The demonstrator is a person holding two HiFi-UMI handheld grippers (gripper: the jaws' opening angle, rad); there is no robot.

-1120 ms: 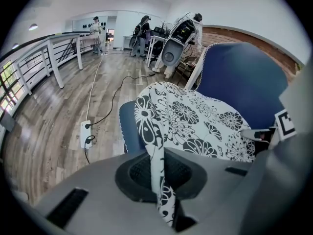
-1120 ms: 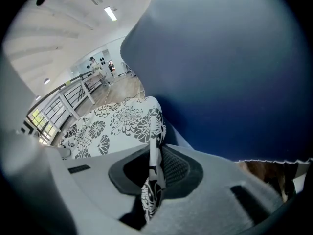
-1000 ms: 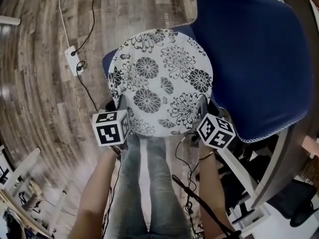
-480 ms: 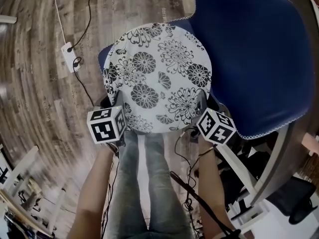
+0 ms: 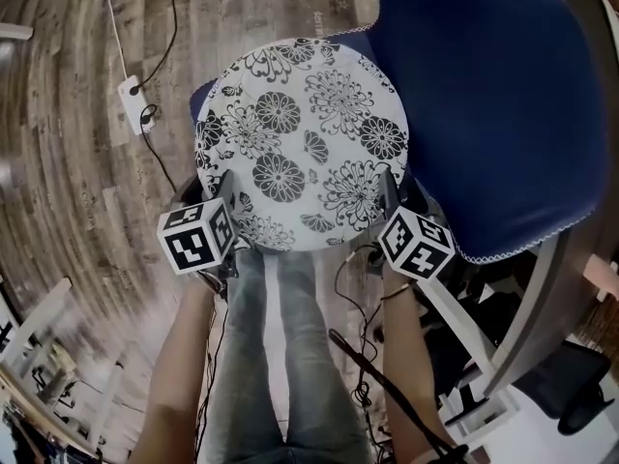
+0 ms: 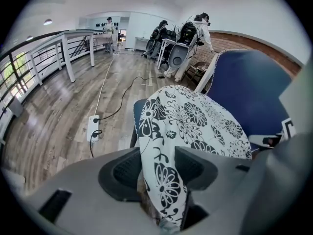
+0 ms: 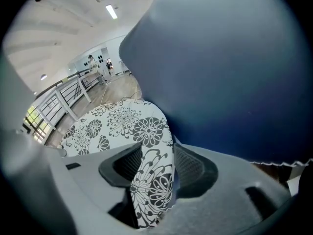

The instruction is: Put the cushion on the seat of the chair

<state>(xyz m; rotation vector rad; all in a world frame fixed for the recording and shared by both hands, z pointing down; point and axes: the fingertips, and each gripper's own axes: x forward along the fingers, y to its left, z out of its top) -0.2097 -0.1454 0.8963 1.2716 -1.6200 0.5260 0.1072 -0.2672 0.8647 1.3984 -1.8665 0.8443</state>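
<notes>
I'm looking down on a wood-plank floor (image 5: 68,182), with a power strip (image 5: 131,104) and its cable beside the chair (image 5: 484,114). The cushion (image 5: 302,143) sits over the blue seat (image 5: 199,104), which peeks out at its left edge. Both sets of jaws have just been opening. The left gripper (image 5: 226,189) and right gripper (image 5: 389,189) stand wide, the cushion's near rim loose between their pads. Only the left gripper view shows the railing (image 6: 58,40) and a distant person (image 6: 203,26). Only the right gripper view shows a ceiling light (image 7: 111,11).
</notes>
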